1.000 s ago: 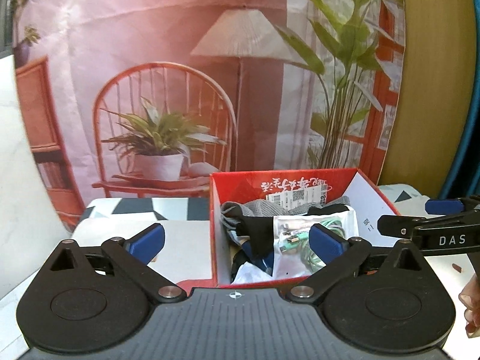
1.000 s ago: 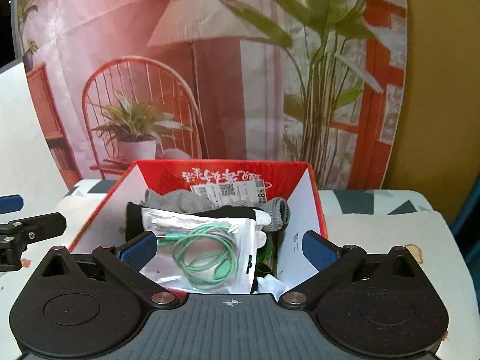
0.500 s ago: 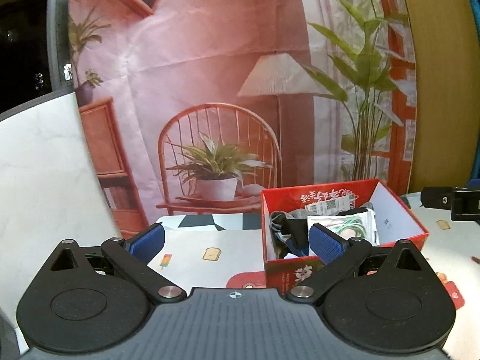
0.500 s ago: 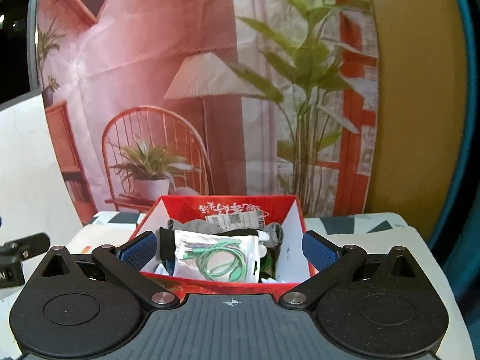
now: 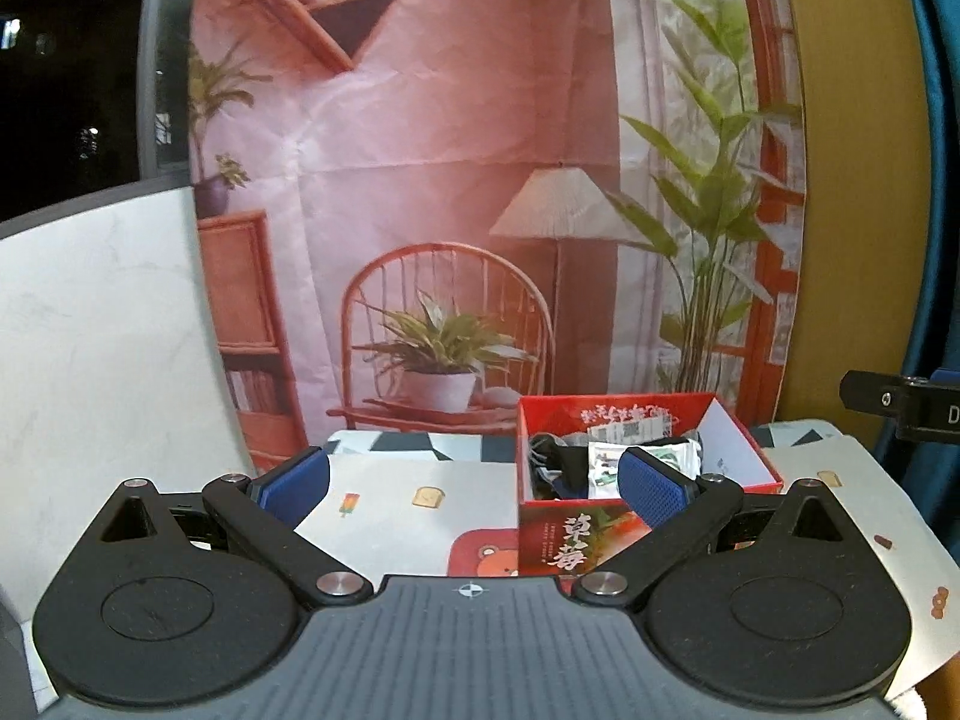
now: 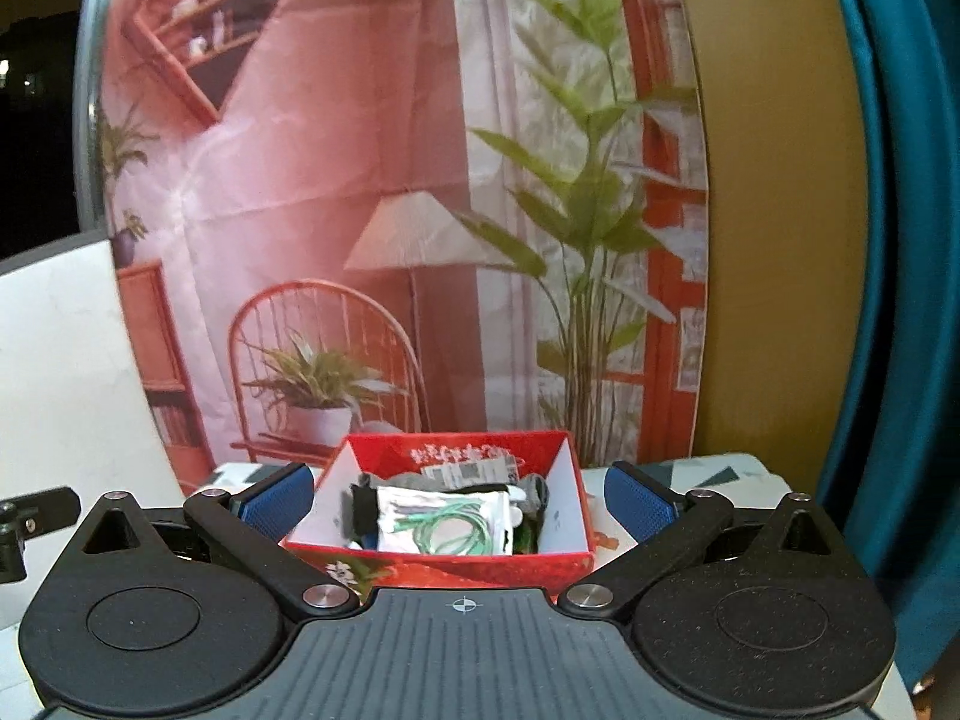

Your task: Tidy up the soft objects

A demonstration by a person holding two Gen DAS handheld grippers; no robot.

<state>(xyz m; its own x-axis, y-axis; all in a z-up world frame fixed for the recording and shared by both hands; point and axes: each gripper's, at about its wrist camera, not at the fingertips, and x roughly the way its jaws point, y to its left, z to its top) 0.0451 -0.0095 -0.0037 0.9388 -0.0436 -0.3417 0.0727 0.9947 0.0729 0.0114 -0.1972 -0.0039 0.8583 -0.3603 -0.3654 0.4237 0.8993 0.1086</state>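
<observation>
Now both grippers are held above the tabletop (image 5: 384,480), some way back from the red box (image 6: 444,564), and both look toward it. The left gripper (image 5: 474,483) has its blue fingers (image 5: 297,480) spread wide with nothing between them; the box is seen ahead and toward its right finger. The right gripper (image 6: 459,504) also has its fingers (image 6: 636,504) wide apart and empty, and the box is seen between them, a little farther away.

Inside the box lie the soft objects: a clear bag with a green cable (image 6: 447,525) on top, a black cloth (image 6: 360,507) at its left side, and a grey knitted piece (image 6: 534,489) behind, against the back wall. Everything stays inside the walls of the box. The tabletop has a light cover with small printed pictures. Behind the tabletop hangs a printed backdrop (image 5: 450,180) with a chair, a lamp and plants.
</observation>
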